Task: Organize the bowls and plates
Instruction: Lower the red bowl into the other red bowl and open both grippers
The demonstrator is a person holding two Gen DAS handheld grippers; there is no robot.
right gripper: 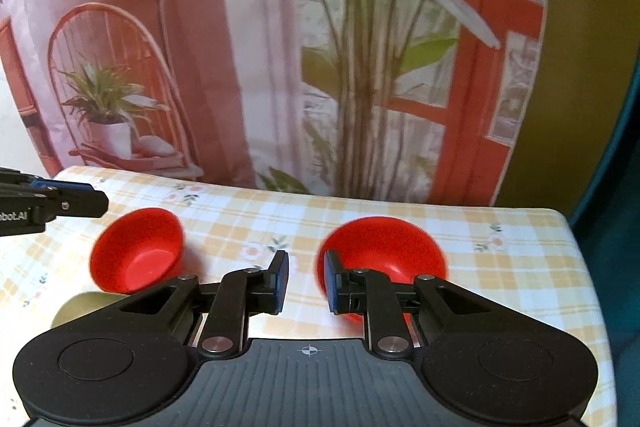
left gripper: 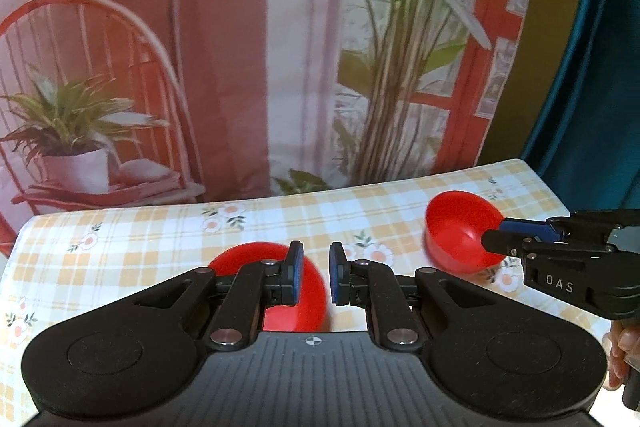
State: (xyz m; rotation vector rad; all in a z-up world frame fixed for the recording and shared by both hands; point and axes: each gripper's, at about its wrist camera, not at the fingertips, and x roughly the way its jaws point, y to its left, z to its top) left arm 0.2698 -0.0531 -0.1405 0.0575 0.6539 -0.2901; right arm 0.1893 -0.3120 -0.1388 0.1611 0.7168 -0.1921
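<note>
Bowls are the business here: two red ones on the checked counter (right gripper: 500, 287), well apart. In the left wrist view, the right gripper (left gripper: 492, 233) appears clamped on the rim of the right bowl (left gripper: 460, 231), which is tipped toward the left bowl (left gripper: 276, 287), one pad inside, one outside; whether it is lifted clear of the cloth I cannot tell. The left gripper (left gripper: 316, 273) hovers just above the left bowl, jaws narrowly parted and empty. Judging by the task, nesting comes next: carry the right bowl over the left bowl, level it, centre rim over rim, then release low. A tilted drop risks skidding the light plastic.
</note>
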